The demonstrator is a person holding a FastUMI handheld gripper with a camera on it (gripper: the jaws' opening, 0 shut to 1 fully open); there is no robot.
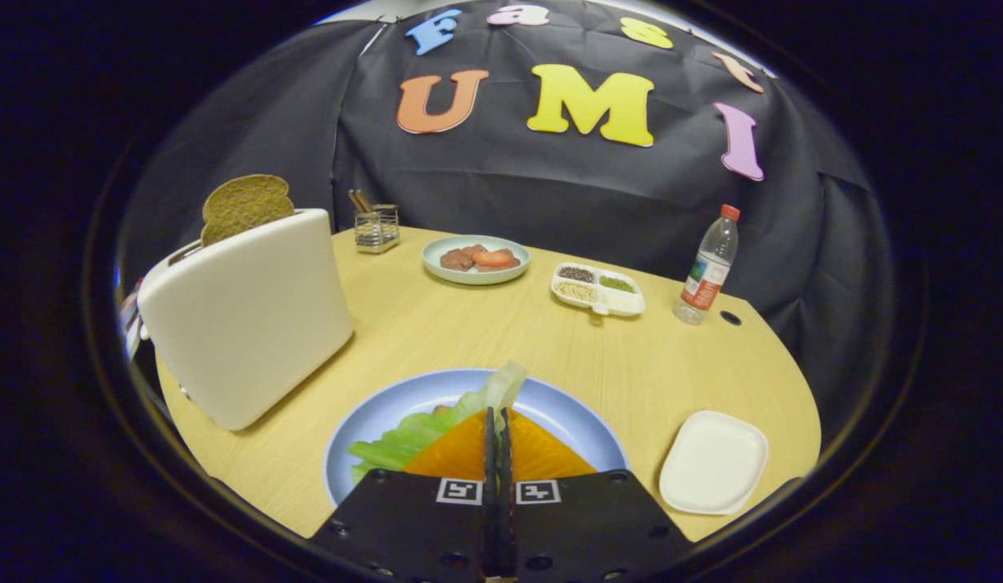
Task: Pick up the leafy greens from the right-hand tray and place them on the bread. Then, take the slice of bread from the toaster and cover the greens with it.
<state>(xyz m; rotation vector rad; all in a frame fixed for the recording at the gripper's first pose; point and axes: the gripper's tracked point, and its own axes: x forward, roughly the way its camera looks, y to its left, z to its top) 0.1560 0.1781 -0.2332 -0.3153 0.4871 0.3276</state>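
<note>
Bottle (709, 271) label unreadable; gripper (497, 417) fingers pressed together, pinching the lettuce (436, 429) over the blue plate (371, 421).

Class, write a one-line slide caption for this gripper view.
Gripper shut on lettuce over the blue plate; bread slice waits in the toaster.
</note>
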